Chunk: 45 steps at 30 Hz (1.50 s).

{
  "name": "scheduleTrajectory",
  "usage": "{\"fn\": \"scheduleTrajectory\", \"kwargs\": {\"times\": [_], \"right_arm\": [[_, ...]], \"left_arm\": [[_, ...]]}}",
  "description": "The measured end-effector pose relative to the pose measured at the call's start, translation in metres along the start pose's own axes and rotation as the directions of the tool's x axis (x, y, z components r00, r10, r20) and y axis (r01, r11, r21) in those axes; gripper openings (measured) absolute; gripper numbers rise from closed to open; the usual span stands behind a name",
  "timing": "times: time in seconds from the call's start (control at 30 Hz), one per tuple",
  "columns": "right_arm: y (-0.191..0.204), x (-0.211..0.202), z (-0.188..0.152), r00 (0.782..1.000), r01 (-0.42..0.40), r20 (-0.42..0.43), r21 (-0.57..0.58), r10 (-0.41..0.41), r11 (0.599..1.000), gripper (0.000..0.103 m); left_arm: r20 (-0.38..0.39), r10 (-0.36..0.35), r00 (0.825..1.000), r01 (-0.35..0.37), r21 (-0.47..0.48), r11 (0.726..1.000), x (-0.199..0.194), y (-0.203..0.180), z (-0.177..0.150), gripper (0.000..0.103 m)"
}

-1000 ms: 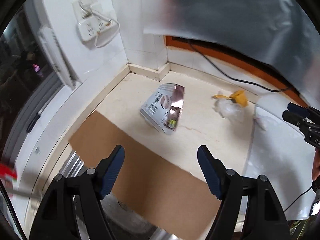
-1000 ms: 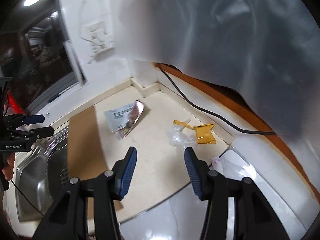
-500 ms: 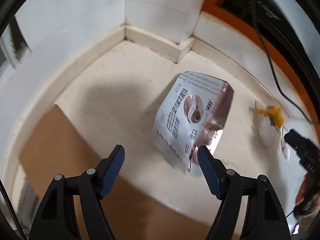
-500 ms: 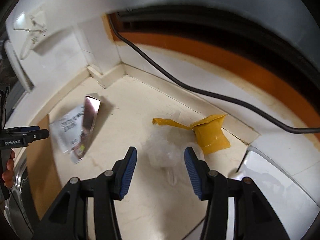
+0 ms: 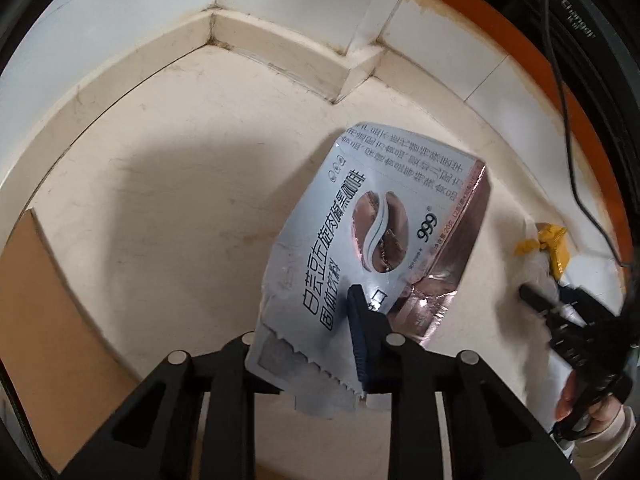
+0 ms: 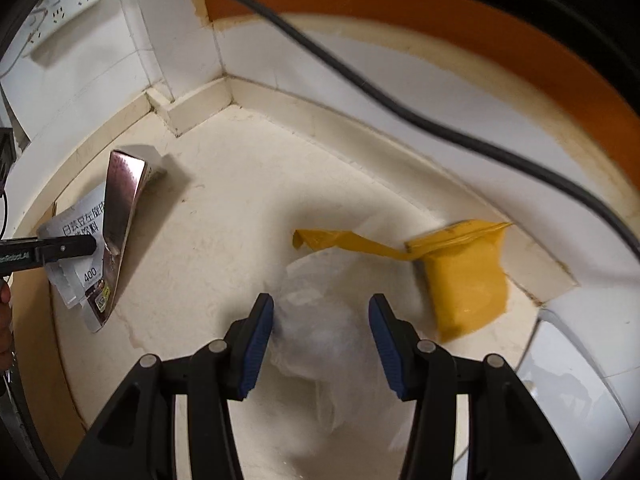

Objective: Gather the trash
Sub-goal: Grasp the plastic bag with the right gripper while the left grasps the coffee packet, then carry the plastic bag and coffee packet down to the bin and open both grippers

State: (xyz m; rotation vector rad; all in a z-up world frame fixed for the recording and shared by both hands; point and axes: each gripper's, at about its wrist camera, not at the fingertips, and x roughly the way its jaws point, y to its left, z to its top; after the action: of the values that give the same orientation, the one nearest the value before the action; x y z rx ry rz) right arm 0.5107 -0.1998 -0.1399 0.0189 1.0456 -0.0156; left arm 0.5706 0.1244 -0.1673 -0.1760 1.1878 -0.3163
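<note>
**Both grippers down on the trash, left jaws closing on the coffee pouch**

Since a second ago, when both tools hung high over the cream countertop (image 6: 224, 184), the 2 grippers have dropped to their targets. The left gripper (image 5: 320, 332), wide open half a second back, is closing, with the torn end of the silver coffee pouch (image 5: 384, 216) between its jaws, one pad already flat on the printed face. The pouch stands tilted off the counter. The right gripper (image 6: 320, 336) straddles the crumpled clear plastic wrapper (image 6: 320, 320), jaws easing inward but not yet pressing. The yellow sachet (image 6: 464, 276) lies just beside it, untouched. Judged from this, 1 pickup is nearly secured; 2 pieces remain.
</note>
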Motion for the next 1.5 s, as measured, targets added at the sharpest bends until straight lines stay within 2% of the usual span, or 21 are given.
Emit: {"fn": "scheduleTrajectory", "kwargs": {"times": [0.07, 0.13, 0.23, 0.47, 0.73, 0.9, 1.13, 1.3, 1.5], "right_arm": [[0.006, 0.004, -0.006, 0.999, 0.030, 0.016, -0.039, -0.029, 0.999, 0.038], [0.007, 0.005, -0.009, 0.999, 0.032, 0.031, -0.043, -0.030, 0.999, 0.033], [0.004, 0.005, -0.014, 0.999, 0.020, 0.031, -0.017, -0.020, 1.000, 0.030], [0.006, -0.024, -0.042, 0.994, -0.092, 0.066, 0.034, 0.089, 0.995, 0.030], [0.020, -0.073, -0.077, 0.969, -0.237, 0.075, 0.038, 0.234, 0.971, 0.030], [0.024, -0.127, -0.104, 0.951, -0.294, 0.107, 0.030, 0.289, 0.955, 0.030], [0.025, -0.209, -0.134, 0.934, -0.328, 0.149, 0.003, 0.324, 0.945, 0.029], [0.020, -0.255, -0.169, 0.921, -0.348, 0.173, -0.032, 0.349, 0.937, 0.029], [0.010, -0.297, -0.215, 0.905, -0.378, 0.178, -0.077, 0.386, 0.923, 0.029]], "left_arm": [[0.041, -0.008, 0.999, 0.007, 0.020, 1.000, -0.005, -0.005, -0.001, 0.009], [0.083, 0.021, 0.996, -0.025, 0.045, 0.999, -0.014, -0.014, -0.004, 0.005], [0.121, 0.041, 0.992, -0.051, 0.076, 0.996, -0.025, -0.025, -0.010, 0.002], [0.199, 0.114, 0.973, -0.146, 0.159, 0.976, -0.063, -0.052, -0.034, 0.001], [0.271, 0.074, 0.960, -0.120, 0.157, 0.980, -0.137, -0.074, -0.069, 0.001], [0.303, 0.047, 0.952, -0.099, 0.158, 0.982, -0.181, -0.095, -0.097, 0.001], [0.344, 0.006, 0.939, -0.072, 0.181, 0.981, -0.246, -0.134, -0.156, 0.001], [0.363, 0.011, 0.932, -0.085, 0.189, 0.978, -0.286, -0.165, -0.210, 0.001], [0.376, 0.026, 0.926, -0.095, 0.167, 0.981, -0.315, -0.196, -0.278, 0.001]]}}
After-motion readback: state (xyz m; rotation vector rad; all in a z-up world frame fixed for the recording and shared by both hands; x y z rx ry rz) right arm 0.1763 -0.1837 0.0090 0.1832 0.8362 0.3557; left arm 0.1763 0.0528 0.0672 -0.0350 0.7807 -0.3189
